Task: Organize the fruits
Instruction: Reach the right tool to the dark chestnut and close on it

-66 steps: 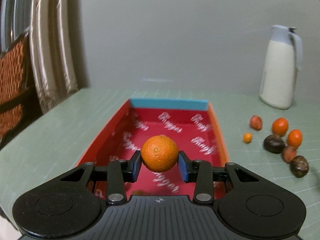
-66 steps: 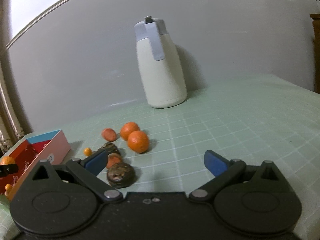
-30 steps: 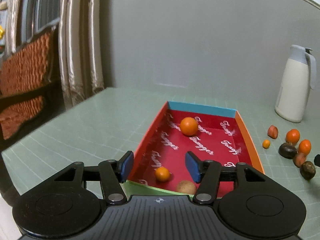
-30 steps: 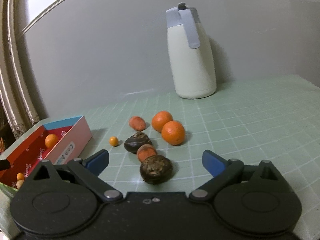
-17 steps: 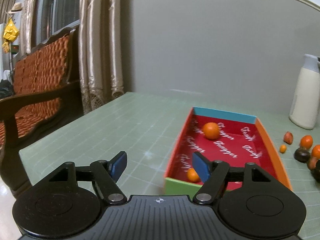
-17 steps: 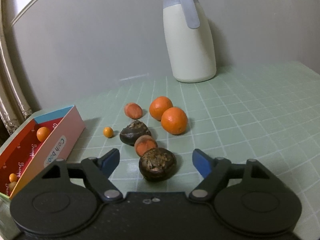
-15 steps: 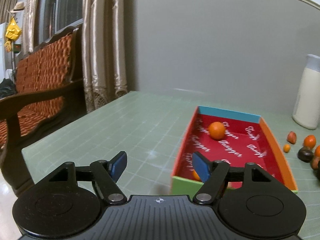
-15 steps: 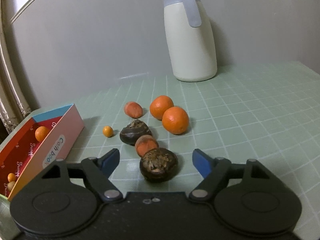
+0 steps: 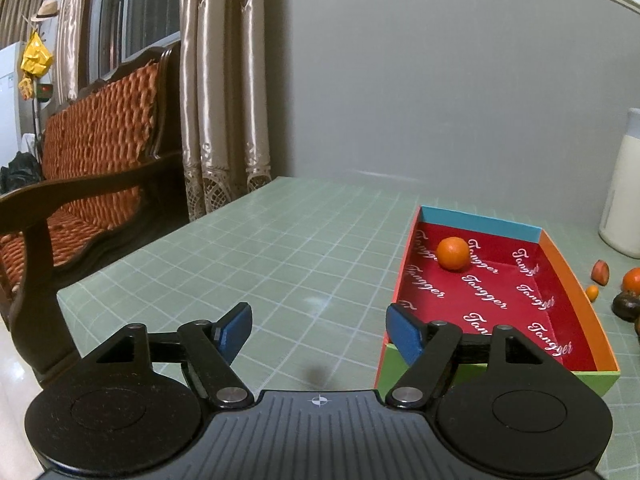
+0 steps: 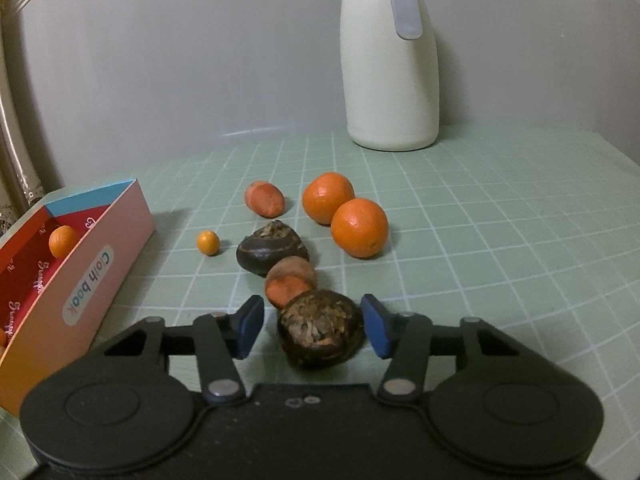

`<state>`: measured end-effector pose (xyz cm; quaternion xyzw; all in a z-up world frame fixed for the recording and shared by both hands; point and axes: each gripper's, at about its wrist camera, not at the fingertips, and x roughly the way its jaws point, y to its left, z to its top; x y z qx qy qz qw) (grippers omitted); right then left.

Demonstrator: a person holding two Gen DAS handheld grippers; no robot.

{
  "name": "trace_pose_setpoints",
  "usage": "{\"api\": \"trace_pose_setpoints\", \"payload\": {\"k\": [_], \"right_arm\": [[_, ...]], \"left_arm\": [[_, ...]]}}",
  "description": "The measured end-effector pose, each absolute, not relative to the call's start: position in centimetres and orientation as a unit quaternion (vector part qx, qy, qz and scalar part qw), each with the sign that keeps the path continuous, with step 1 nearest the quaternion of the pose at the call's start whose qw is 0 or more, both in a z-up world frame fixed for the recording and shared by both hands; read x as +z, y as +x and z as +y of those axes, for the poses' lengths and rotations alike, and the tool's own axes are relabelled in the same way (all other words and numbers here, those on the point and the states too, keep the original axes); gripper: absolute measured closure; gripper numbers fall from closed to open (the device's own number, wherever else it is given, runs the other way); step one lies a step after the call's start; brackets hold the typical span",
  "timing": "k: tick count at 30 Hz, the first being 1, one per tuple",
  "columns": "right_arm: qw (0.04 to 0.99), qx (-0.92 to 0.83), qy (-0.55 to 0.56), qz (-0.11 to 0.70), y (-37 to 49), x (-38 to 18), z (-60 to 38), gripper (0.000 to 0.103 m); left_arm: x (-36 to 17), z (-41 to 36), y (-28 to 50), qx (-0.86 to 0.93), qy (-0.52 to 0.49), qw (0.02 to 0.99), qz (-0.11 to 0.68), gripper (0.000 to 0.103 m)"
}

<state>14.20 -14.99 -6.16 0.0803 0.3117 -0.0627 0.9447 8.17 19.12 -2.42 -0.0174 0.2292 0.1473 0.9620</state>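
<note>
The right gripper (image 10: 313, 330) has just been closing around the dark brown fruit (image 10: 320, 334), pads not yet touching; close squarely, avoiding the cut fruit (image 10: 290, 282) behind. The left gripper (image 9: 319, 332) hangs open, empty, beside the box (image 9: 576, 300).

left tongs (image 9: 318, 330) released orange (image 9: 453, 253) into box (image 9: 576, 304), right tongs (image 10: 313, 330) closing around chestnut (image 10: 320, 334)

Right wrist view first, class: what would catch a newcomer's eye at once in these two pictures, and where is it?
The dark, rough chestnut-like fruit sits between the closing blue pads of the right gripper, a gap still showing on the left. Behind it lie two bright oranges, with a tall cream jug by the wall. In the left view, a lone orange lies in the red box.
</note>
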Motion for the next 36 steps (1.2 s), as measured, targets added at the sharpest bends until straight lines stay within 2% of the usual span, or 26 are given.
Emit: {"api": "trace_pose_setpoints", "payload": {"k": [1, 4, 36], "right_arm": [[0.945, -0.062, 0.081, 0.312, 14.2, -6.2, -15.0, 0.059], [0.945, -0.06, 0.077, 0.312, 14.2, -6.2, -14.9, 0.06], [0.95, -0.006, 0.101, 0.296, 12.2, -5.3, -14.9, 0.061]], "left_arm": [[-2.4, 19.1, 8.2, 0.147, -0.019, 0.962, 0.23, 0.029], [-2.4, 19.2, 8.2, 0.147, -0.02, 0.962, 0.23, 0.029], [-2.2, 18.7, 8.2, 0.142, -0.017, 0.964, 0.226, 0.028]]}}
